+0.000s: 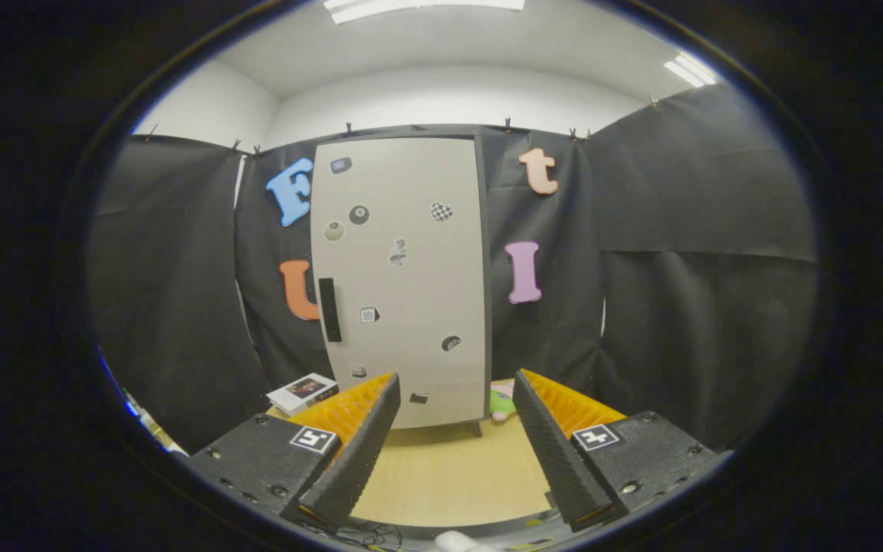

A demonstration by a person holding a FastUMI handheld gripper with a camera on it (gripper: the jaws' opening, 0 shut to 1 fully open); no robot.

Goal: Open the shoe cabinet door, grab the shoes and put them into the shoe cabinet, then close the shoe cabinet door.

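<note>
Standing upright at the far edge of the bench (441, 468), the shoe cabinet (403, 284) faces the tool (457, 406) almost squarely, with its pale door (411, 253) closed flat across the front. The tool's two fingers are spread wide with nothing between them, and the lower part of the door shows through the gap, well beyond the tips. A dark upright handle (329, 309) sits on the door's left side about halfway up, its long axis running vertically; it lies up and to the left of the tool, above the left finger's tip. Since the handle is on the left, the hinges are probably on the right, so the door would likely swing out toward the right. A closed door fits either a cabinet yet to be opened or one shut again with the shoes inside, and this view cannot settle which. Just right of the cabinet's foot, near the bench's far edge, a small green and pink thing (500, 402) peeks out ahead of the right finger; it could be a shoe, but too little shows to be sure. A small box (302, 392) lies toward the far left corner of the bench, left of the cabinet.
</note>
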